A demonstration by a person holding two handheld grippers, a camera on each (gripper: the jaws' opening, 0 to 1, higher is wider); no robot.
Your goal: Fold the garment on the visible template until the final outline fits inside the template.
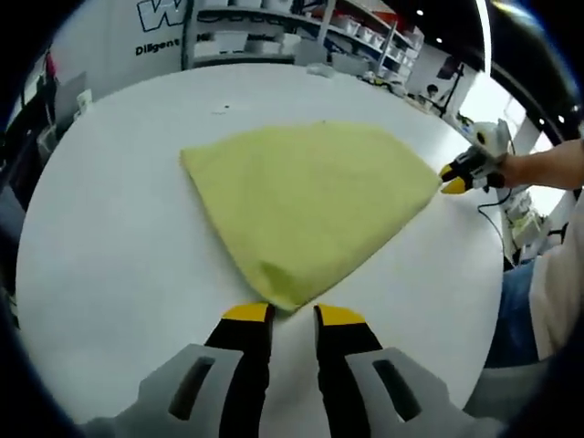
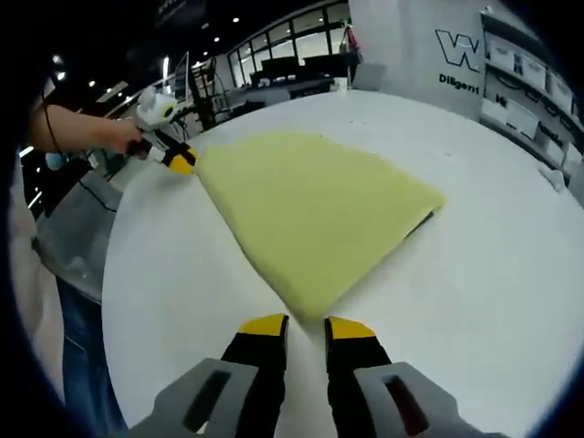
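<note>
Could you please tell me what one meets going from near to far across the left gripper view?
Left tongs → yellow garment on the white table → shelves of white containers in the background.

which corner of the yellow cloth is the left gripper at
The left gripper sits at the yellow cloth's nearest, folded corner; the right gripper is at the far right-hand corner.

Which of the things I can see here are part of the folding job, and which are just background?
Part of the job:
yellow garment
white table
left gripper
right gripper

Just around:
shelves with white boxes
wall sign with lettering
cable at the table edge
</note>
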